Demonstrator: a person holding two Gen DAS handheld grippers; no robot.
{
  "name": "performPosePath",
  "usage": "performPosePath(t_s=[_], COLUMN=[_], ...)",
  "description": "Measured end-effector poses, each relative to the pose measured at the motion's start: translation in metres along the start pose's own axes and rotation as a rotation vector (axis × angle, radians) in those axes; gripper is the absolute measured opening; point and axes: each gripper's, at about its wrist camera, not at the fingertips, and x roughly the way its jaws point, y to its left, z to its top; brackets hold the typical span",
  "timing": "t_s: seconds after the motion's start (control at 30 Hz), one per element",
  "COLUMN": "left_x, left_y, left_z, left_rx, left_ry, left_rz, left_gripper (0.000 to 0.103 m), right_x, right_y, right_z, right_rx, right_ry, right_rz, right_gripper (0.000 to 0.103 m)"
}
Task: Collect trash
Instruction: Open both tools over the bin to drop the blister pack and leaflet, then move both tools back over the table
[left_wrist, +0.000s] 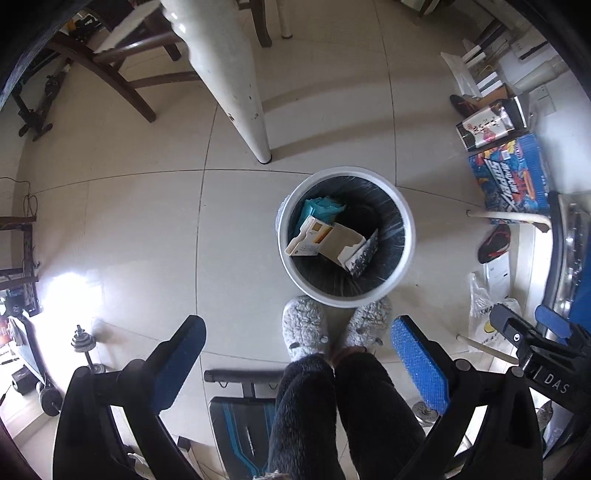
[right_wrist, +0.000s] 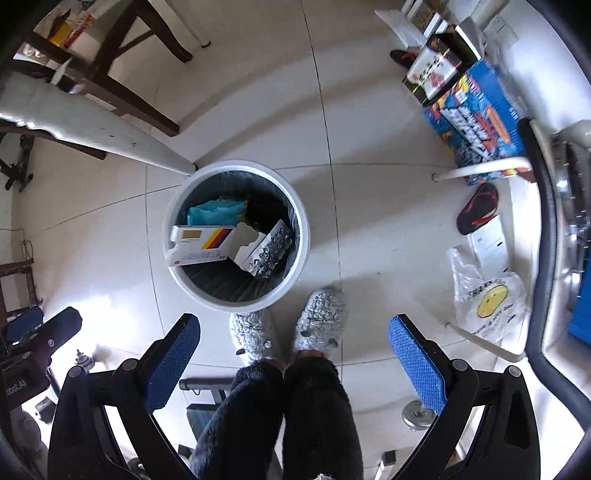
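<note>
A pale tiled floor (left_wrist: 147, 221) fills both views, seen from straight above. The left hand-held gripper (left_wrist: 297, 334) points down at it with its blue-padded jaws spread wide and nothing between them; the right hand-held gripper (right_wrist: 293, 332) hangs the same way, jaws wide apart and empty. Below and between the fingers of each stand the person's legs in dark fleecy trousers (left_wrist: 332, 406) and grey fuzzy slippers (right_wrist: 321, 317), toes touching or just short of a round white trash bin (left_wrist: 402, 258) lined with a dark bag. Inside the bin lie a flattened white carton with a yellow and red stripe (right_wrist: 203, 243), a silver blister pack (right_wrist: 271, 249) leaning against the right side of the liner, and a crumpled teal wrapper (right_wrist: 218, 212) toward the far side. A white table leg (left_wrist: 236, 92) comes down to the floor just beyond the bin. Farther out, a dark wooden chair (left_wrist: 122, 70) stands at the upper left, a blue printed box (right_wrist: 480, 122) and a black and red slipper (right_wrist: 478, 208) lie to the right, and a white plastic bag with a yellow mark (right_wrist: 487, 299) rests on the floor near the right edge.
</note>
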Motion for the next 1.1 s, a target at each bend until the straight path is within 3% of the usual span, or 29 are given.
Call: performPosePath(t_s=[0.3,0.7,0.87,1.1], left_x=[-0.089,-0.206,-0.265,-0.342], left_y=[0.002,0.001,-0.012,-0.057], left_z=[-0.029,-0.055,-0.034,0.037], left_rx=[0.014,0.044,0.063,0.11], left_ry=[-0.025,-0.13,-0.281,-0.485], left_rz=[-0.006,-0.031,0.015,0.042], left_gripper=[0.103,0.103,0.103,0.103], right_x=[-0.113,-0.258,-0.317,-0.408], right_y=[0.012,0.018,0.015,-0.006], right_z=[-0.027,-0.069,-0.066,-0.026], right_rx=[-0.024,0.0,0.04,0.111], right_ry=[-0.062,-0.116,-0.18,-0.337], right_rz=[0.007,0.048,0.106,0.154], right_gripper=[0.103,0.103,0.103,0.103])
